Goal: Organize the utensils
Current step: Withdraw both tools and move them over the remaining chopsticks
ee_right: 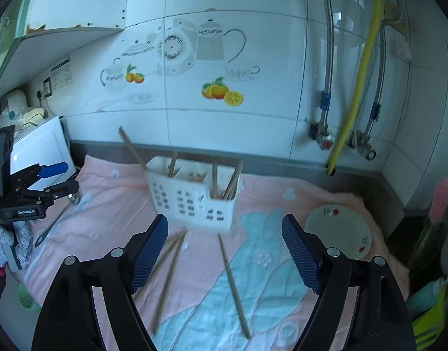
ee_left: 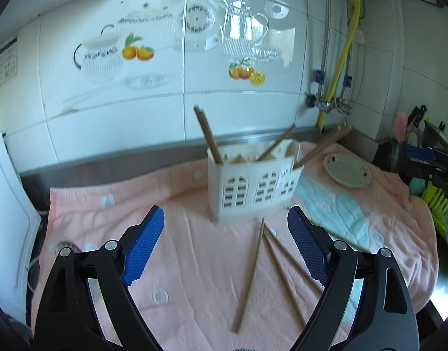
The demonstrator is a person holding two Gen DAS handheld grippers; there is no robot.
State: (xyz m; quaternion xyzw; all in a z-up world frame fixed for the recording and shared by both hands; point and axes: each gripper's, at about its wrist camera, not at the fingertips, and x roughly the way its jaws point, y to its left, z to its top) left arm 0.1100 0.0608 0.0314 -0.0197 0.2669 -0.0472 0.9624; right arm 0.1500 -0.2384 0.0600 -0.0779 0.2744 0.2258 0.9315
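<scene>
A white utensil holder (ee_left: pixel 250 184) with arched cut-outs stands on a pink towel (ee_left: pixel 180 234) and holds several brown chopsticks (ee_left: pixel 208 136). It also shows in the right wrist view (ee_right: pixel 191 199). Three loose chopsticks (ee_left: pixel 253 272) lie on the towel in front of it; in the right wrist view two lie left (ee_right: pixel 168 275) and one right (ee_right: pixel 234 286). My left gripper (ee_left: pixel 225 245) is open and empty above the loose chopsticks. My right gripper (ee_right: pixel 224 251) is open and empty in front of the holder.
A small white plate (ee_left: pixel 348 171) sits on the towel at the right, also in the right wrist view (ee_right: pixel 338 231). A metal spoon (ee_right: pixel 53 225) lies at the towel's left. A white appliance (ee_right: pixel 39 149) stands left. Pipes (ee_right: pixel 352 93) and a tiled wall run behind.
</scene>
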